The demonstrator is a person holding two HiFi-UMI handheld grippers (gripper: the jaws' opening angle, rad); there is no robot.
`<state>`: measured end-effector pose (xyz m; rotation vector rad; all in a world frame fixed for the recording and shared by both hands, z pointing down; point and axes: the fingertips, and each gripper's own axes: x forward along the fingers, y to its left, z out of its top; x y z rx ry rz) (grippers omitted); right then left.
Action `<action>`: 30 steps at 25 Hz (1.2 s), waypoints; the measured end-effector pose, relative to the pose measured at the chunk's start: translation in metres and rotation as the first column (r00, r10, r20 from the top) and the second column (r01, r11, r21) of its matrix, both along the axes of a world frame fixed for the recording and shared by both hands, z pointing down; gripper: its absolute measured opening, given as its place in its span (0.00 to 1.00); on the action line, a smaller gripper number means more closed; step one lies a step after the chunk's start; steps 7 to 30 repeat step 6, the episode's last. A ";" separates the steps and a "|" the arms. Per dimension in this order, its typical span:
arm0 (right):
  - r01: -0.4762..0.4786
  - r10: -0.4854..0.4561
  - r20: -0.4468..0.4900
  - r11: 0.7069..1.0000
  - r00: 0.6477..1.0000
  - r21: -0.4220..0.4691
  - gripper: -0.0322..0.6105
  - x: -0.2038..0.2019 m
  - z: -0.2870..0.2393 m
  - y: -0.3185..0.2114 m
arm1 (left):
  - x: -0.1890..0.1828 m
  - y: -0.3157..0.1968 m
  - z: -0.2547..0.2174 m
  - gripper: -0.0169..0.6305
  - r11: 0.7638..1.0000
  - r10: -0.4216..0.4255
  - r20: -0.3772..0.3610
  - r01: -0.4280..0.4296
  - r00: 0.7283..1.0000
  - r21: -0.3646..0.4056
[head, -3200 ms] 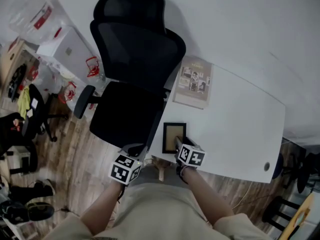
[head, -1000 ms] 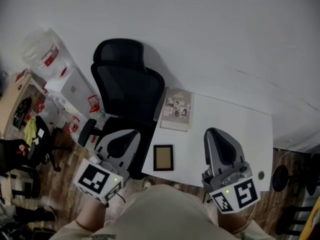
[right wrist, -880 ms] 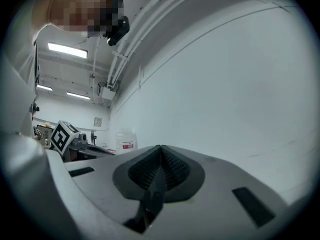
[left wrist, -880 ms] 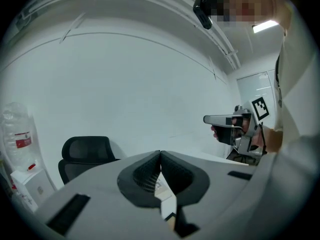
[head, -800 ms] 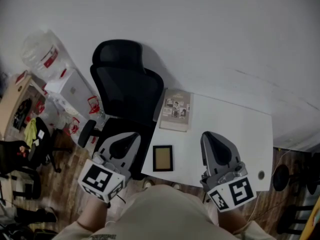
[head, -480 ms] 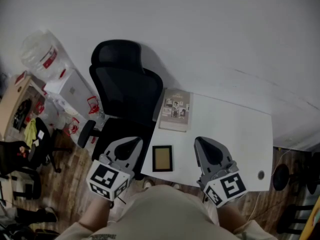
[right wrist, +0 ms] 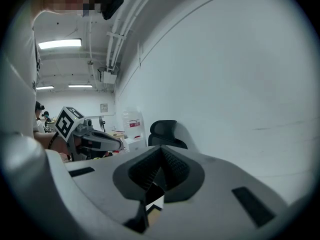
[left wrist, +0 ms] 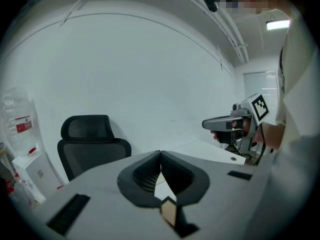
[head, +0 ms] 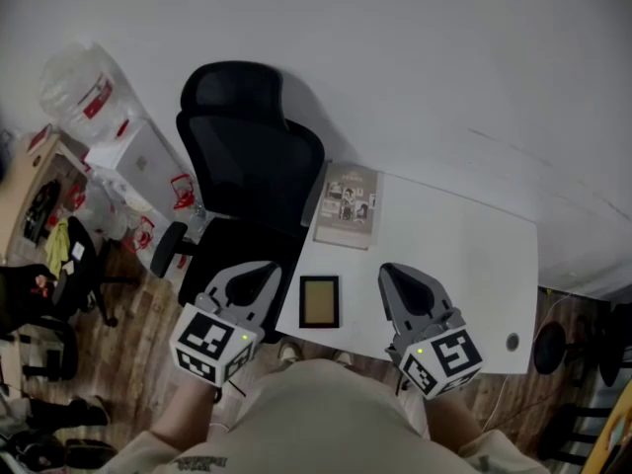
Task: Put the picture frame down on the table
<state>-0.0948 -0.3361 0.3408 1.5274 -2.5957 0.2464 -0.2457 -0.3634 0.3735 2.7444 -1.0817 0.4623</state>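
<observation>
- The frame [head: 319, 301] lies flat on the tabletop [head: 449, 250], close to its near edge, picture side up.
- It sits between the two grippers: just right of the left gripper [head: 259, 269] and left of the right gripper [head: 391, 271], touching neither.
- The left gripper has its jaws pressed together with nothing between them; its own view shows only the meeting pads and the room beyond.
- The right gripper is the same: jaws closed tight and empty.
- Both are held near the person's body, tips pointing out over the tabletop edge.
- A book [head: 348, 205] lies farther out from the grippers, beyond the frame, and a chair [head: 252, 161] stands ahead of the left gripper, off the tabletop.
- As I read it, the job is done: the frame is down, resting on its own, and let go.
- Nothing appears left except to keep the grippers clear of it.
</observation>
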 end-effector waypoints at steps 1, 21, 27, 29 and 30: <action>0.002 -0.002 -0.001 1.000 1.000 -0.003 0.09 -0.001 0.001 0.000 | 0.000 -0.001 -0.001 0.06 1.000 -0.002 -0.004 0.002 1.000 -0.002; 0.016 -0.016 -0.005 1.000 1.000 -0.012 0.09 -0.005 0.004 -0.001 | -0.001 -0.004 -0.003 0.06 1.000 -0.011 -0.013 0.011 1.000 0.001; 0.016 -0.016 -0.005 1.000 1.000 -0.012 0.09 -0.005 0.004 -0.001 | -0.001 -0.004 -0.003 0.06 1.000 -0.011 -0.013 0.011 1.000 0.001; 0.016 -0.016 -0.005 1.000 1.000 -0.012 0.09 -0.005 0.004 -0.001 | -0.001 -0.004 -0.003 0.06 1.000 -0.011 -0.013 0.011 1.000 0.001; 0.016 -0.016 -0.005 1.000 1.000 -0.012 0.09 -0.005 0.004 -0.001 | -0.001 -0.004 -0.003 0.06 1.000 -0.011 -0.013 0.011 1.000 0.001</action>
